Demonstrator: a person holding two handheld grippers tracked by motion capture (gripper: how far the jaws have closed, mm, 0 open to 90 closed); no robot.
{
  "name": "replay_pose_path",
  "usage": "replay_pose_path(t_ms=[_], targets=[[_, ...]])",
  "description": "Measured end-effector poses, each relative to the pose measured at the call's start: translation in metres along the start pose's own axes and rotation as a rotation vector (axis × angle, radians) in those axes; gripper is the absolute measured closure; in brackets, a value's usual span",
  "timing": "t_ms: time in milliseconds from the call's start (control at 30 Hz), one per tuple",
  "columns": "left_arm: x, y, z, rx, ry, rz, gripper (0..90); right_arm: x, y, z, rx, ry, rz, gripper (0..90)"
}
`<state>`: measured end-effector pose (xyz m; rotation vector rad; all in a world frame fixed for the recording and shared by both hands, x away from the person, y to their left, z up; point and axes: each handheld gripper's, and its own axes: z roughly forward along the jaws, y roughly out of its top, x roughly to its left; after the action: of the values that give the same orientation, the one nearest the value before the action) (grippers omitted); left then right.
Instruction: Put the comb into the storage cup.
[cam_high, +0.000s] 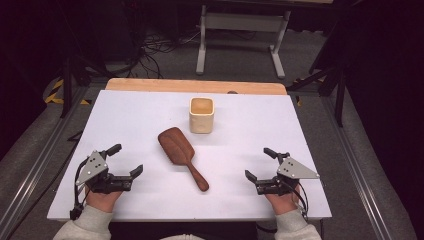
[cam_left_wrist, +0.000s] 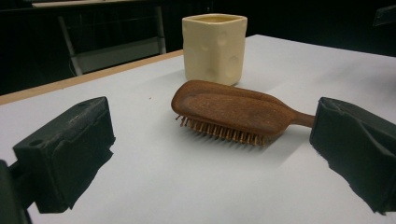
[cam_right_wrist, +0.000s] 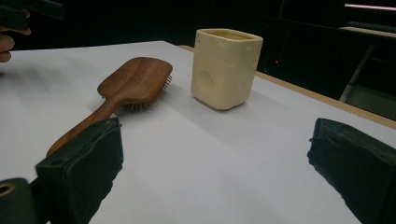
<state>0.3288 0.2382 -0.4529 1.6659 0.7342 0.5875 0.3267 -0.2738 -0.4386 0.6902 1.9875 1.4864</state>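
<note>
On the white tabletop (cam_high: 150, 115), a wooden hairbrush (cam_high: 181, 156) lies between two empty grippers, with a cream cup (cam_high: 201, 115) just beyond its head.

Near the left edge, the left gripper (cam_high: 128, 160) rests with jaws spread wide and nothing between them; near the right edge, the right gripper (cam_high: 260, 164) is equally wide and empty. Both sit well apart from the hairbrush, which lies bristles down, handle pointing near and right. In the left gripper view the handle's end is hidden behind a jaw; in the right gripper view its tip is likewise covered. The cup's inside cannot be made out. Beyond the tabletop's far edge the room is too dark to read.
</note>
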Motion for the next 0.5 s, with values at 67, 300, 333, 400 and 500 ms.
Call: replay_pose_path(t_ms=[67, 300, 333, 400, 500], targets=[[0.0004, 0.0001, 0.0, 0.001, 0.0, -0.002, 0.9, 0.0004, 0.0002, 0.0, 0.001, 0.0, 0.0, 3.5], [0.0022, 0.0013, -0.0009, 0.004, -0.003, -0.01, 1.4, 0.0027, 0.0014, -0.0006, 0.012, 0.002, -0.003, 4.3], [0.0022, 0.0011, -0.0011, 0.005, -0.004, -0.009, 1.4, 0.0028, 0.0016, -0.0006, 0.012, 0.002, -0.003, 4.4], [0.0023, 0.0014, -0.0015, 0.003, -0.005, -0.009, 1.5, 0.003, 0.0018, -0.0005, 0.009, 0.002, -0.003, 4.5], [0.0028, 0.0021, -0.0018, 0.006, -0.011, -0.011, 2.0, 0.0042, 0.0021, -0.0001, 0.014, 0.005, -0.003, 5.0]])
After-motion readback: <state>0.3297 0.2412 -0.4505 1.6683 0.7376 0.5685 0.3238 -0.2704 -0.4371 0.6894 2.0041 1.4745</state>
